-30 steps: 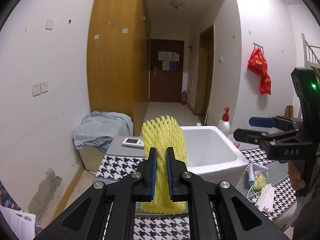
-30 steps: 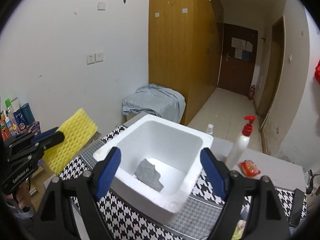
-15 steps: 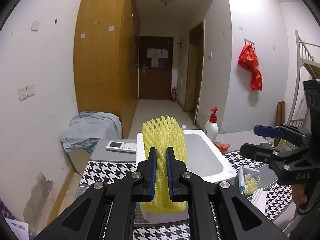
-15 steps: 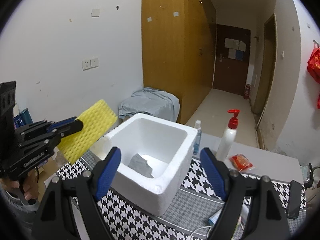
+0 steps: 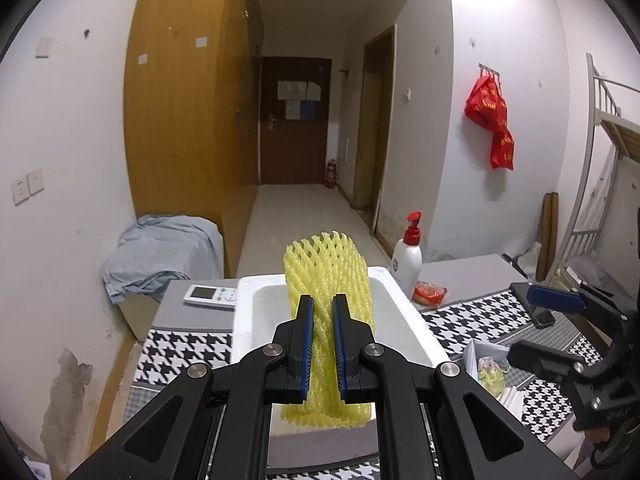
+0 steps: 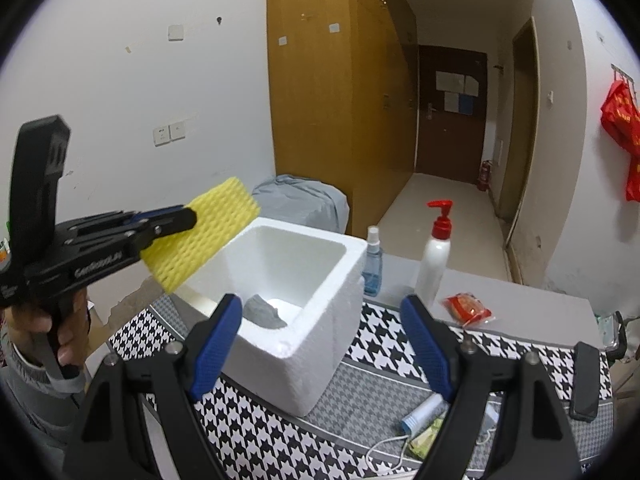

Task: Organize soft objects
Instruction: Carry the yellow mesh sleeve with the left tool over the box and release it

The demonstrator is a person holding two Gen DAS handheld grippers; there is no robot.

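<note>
Carried in from the side, the yellow foam net [image 6: 202, 230] now hangs over the near-left rim of the white foam box [image 6: 320, 320], pinched in the left gripper [image 5: 320, 344]. One grey soft piece [image 6: 262, 312] already lies inside the box, so the net is judged next to drop. Right gripper [image 6: 320, 344] hovers wide open and empty.

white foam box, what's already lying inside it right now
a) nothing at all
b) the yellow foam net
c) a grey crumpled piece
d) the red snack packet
c: the right wrist view shows a grey crumpled piece lying on the bottom of the white foam box, while the yellow foam net is clamped in the left gripper above the box's rim and the red snack packet lies on the table outside it.
</note>
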